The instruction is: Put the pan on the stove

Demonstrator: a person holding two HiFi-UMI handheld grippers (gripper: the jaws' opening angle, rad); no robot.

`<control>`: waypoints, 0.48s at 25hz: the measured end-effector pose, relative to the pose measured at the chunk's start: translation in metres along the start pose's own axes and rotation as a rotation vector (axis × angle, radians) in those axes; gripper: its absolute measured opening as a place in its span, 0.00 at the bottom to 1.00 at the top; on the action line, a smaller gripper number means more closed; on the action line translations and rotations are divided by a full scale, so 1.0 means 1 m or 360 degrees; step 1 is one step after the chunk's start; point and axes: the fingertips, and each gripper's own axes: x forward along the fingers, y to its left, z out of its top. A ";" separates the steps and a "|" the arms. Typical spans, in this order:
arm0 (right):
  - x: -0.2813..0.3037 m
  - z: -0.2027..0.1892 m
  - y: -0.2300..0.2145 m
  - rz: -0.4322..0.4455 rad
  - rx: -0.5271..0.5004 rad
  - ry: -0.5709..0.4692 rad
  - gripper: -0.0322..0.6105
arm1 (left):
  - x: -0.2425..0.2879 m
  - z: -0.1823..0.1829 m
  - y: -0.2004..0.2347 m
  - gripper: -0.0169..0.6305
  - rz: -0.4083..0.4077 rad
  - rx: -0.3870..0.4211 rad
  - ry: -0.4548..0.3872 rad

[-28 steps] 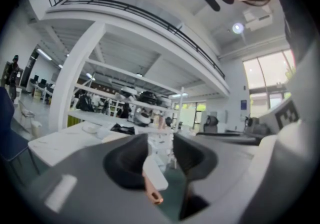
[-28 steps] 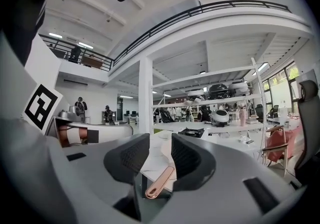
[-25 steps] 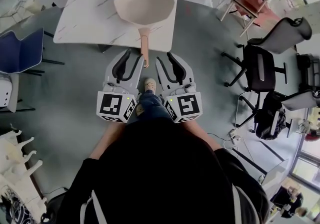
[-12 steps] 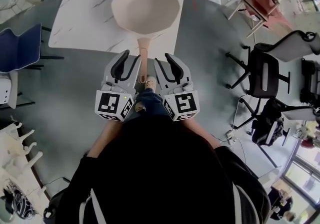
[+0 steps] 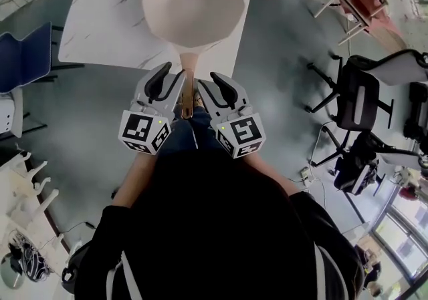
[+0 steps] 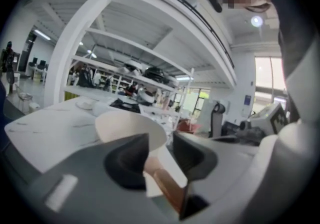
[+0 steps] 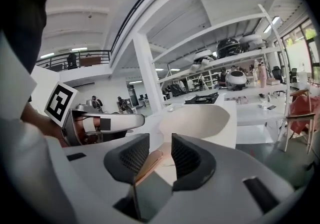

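White marble-look table [image 5: 100, 18]: cream round pan [image 5: 194, 1] sits at near edge, not yet on black stove [image 7: 202, 99].
L gripper [image 5: 168, 81] & R gripper [image 5: 214, 88] flank its copper-brown handle [image 5: 188, 81], which overhangs for easy reach; both jaws part-open, clamping nothing, prob. lining up a grab.

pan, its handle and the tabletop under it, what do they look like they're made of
Pan: matte cream-pink bowl, even and dull with no glints, so probably coated metal, possibly ceramic.
Handle: same pale coating near the bowl, with a brown end that looks like wood.
Tabletop: white with thin grey veins, a marble look; whether it is stone or laminate can't be told.
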 end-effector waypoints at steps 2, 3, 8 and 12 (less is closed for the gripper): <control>0.004 -0.009 -0.002 0.0010 0.0039 0.0054 0.24 | 0.005 -0.011 0.002 0.26 -0.0046 -0.0040 0.0069; 0.006 -0.013 -0.002 0.0013 0.0061 0.0076 0.24 | 0.007 -0.016 0.004 0.26 -0.0072 -0.0066 0.0104; 0.016 -0.028 -0.002 0.0054 0.0200 0.0134 0.26 | 0.016 -0.041 0.011 0.28 -0.0181 -0.0184 0.0248; 0.021 -0.039 -0.002 0.0120 0.0333 0.0185 0.30 | 0.023 -0.053 0.013 0.34 -0.0270 -0.0222 0.0326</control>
